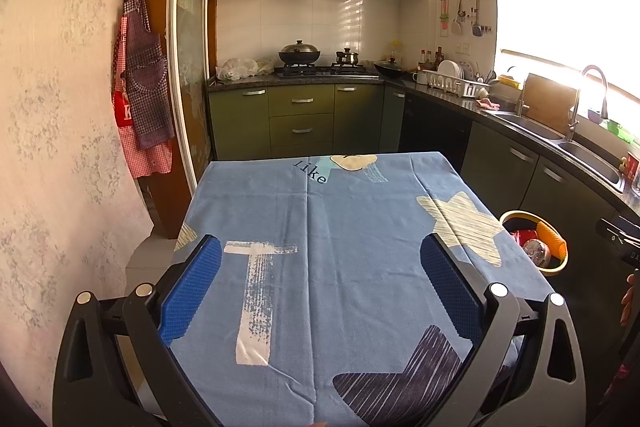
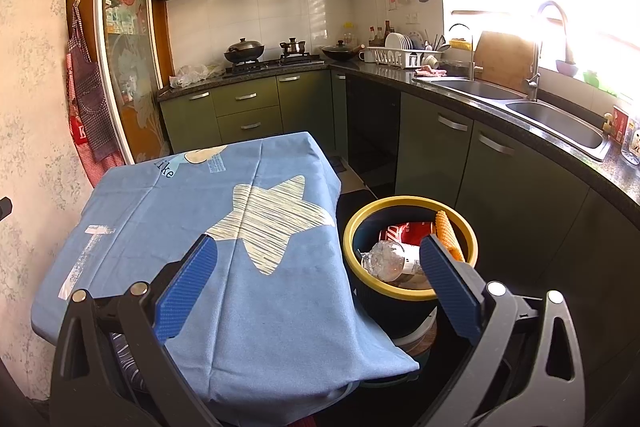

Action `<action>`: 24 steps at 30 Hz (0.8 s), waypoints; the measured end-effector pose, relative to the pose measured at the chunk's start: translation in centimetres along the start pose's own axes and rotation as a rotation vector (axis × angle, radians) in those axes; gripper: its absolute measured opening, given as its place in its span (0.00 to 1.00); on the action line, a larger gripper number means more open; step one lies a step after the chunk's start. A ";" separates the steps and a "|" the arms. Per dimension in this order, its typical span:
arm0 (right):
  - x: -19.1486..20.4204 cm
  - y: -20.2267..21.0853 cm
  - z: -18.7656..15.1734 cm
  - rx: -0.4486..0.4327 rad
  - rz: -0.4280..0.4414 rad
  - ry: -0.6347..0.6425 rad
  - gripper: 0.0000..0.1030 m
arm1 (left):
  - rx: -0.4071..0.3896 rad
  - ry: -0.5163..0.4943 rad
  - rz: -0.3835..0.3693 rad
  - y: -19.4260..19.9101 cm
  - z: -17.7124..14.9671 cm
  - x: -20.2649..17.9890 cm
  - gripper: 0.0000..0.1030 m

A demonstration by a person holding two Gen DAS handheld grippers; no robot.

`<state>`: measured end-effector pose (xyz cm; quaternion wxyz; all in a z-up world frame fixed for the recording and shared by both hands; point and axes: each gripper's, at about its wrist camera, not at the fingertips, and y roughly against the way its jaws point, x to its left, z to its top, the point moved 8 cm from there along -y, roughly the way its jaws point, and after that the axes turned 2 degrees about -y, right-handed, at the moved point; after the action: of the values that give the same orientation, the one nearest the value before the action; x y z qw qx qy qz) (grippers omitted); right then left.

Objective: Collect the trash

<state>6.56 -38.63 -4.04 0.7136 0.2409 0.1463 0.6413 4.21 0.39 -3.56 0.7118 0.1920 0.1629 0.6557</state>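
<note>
Currently both claws, left claw (image 1: 320, 247) and right claw (image 2: 318, 245), are spread apart and empty above a blue-clothed worktop (image 1: 340, 227). Beside it, a yellow-rimmed bin (image 2: 408, 205) holds a red can (image 2: 404, 231), a crushed plastic bottle (image 2: 384, 257) and an orange item (image 2: 448, 235).

Your way across the blue tablecloth (image 1: 340, 267) lies bare from edge to edge. Beside its right side, the yellow-rimmed bin (image 2: 410, 205) (mouth crowded with can, bottle and orange wrapper) sits tight against the dark cabinets (image 2: 520, 195).
</note>
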 end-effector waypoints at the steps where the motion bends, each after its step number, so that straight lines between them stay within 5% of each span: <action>1: 0.0 0.0 0.0 0.000 0.000 0.000 0.93 | 0.000 -0.001 0.000 0.0 0.0 -0.1 0.95; 24: 0.0 -0.1 -0.5 0.003 -0.002 -0.002 0.93 | 0.000 -0.003 -0.011 0.0 -0.1 -0.4 0.95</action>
<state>6.39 -38.60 -4.48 0.7142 0.2422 0.1469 0.6401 4.16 0.01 -3.68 0.7155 0.1921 0.1630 0.6516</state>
